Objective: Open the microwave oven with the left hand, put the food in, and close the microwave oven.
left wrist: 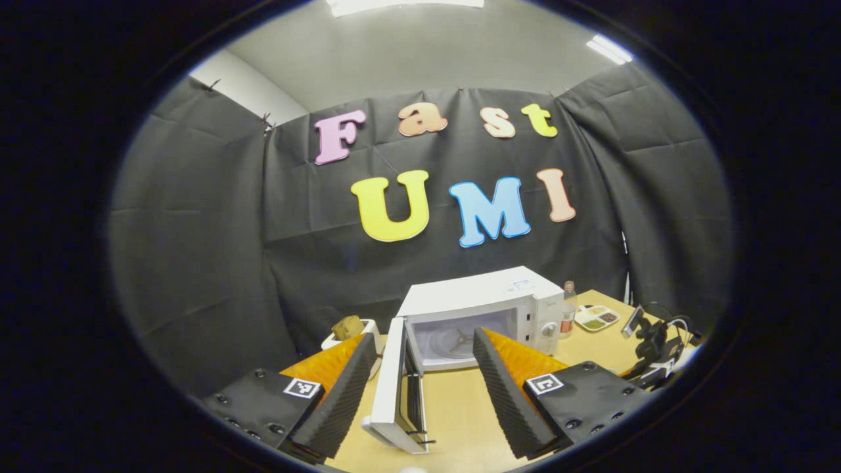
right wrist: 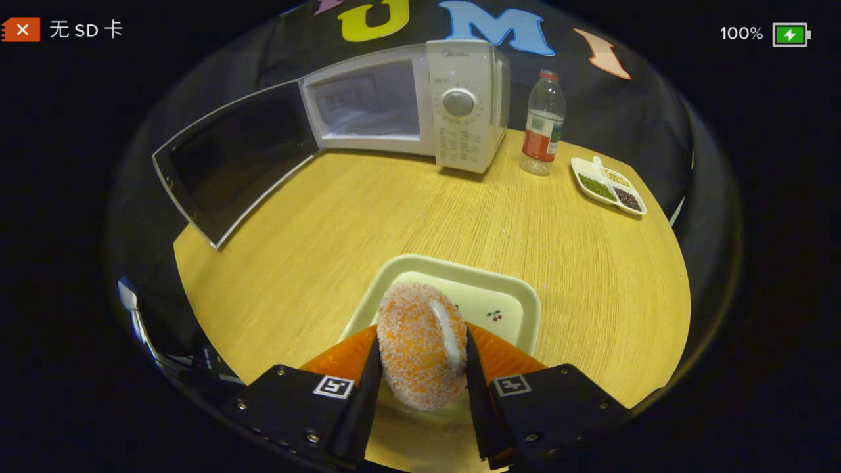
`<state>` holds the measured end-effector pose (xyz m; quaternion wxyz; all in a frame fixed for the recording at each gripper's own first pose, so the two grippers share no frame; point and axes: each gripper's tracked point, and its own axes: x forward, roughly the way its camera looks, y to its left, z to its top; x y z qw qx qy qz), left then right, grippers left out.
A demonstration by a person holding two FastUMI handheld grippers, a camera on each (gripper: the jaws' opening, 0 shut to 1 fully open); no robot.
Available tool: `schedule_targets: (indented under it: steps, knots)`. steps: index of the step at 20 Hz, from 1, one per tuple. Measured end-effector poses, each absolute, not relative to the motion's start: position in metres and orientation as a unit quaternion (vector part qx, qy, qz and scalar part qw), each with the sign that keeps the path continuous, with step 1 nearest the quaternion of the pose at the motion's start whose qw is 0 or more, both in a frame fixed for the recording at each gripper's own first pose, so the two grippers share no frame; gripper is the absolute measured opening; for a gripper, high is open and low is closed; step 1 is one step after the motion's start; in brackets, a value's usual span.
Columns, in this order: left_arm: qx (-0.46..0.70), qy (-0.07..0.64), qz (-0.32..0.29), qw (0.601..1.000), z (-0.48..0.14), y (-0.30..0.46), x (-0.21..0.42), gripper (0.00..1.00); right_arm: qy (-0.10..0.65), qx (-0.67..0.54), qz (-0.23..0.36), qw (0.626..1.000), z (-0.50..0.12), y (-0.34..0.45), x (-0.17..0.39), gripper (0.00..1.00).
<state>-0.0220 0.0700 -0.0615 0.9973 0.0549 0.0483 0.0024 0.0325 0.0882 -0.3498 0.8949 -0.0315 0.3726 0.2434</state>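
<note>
A white microwave [left wrist: 489, 302] [right wrist: 460, 98] stands at the back of the wooden table with its door [left wrist: 394, 387] [right wrist: 236, 157] swung wide to the left and an empty cavity [right wrist: 368, 102]. My left gripper [left wrist: 426, 355] is open, raised in front of the microwave, with the door's edge between its fingers but apart from them. My right gripper [right wrist: 420, 351] is shut on an orange sugar-coated pastry [right wrist: 420, 351], held just above a pale green tray [right wrist: 506, 289] near the table's front edge.
A plastic bottle [right wrist: 542, 121] [left wrist: 568, 309] stands right of the microwave, with a small divided dish of grains [right wrist: 608, 184] [left wrist: 596, 316] beyond it. Cables and a device [left wrist: 654, 348] lie at the table's right end. A white container with a brown item [left wrist: 348, 328] sits left of the microwave.
</note>
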Motion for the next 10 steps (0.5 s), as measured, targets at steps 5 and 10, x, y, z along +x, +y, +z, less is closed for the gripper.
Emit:
schedule_targets:
  steps: [5,10]
  knots:
    - [0.047,0.055,-0.006,0.997,-0.077,0.080,-0.017,0.98,0.308,0.038,0.273,0.911,-0.269,0.180,0.076,0.62]
    - [0.042,0.070,-0.002,0.997,-0.095,0.107,-0.007,0.96,0.263,0.106,0.260,0.923,-0.236,0.278,0.156,0.61]
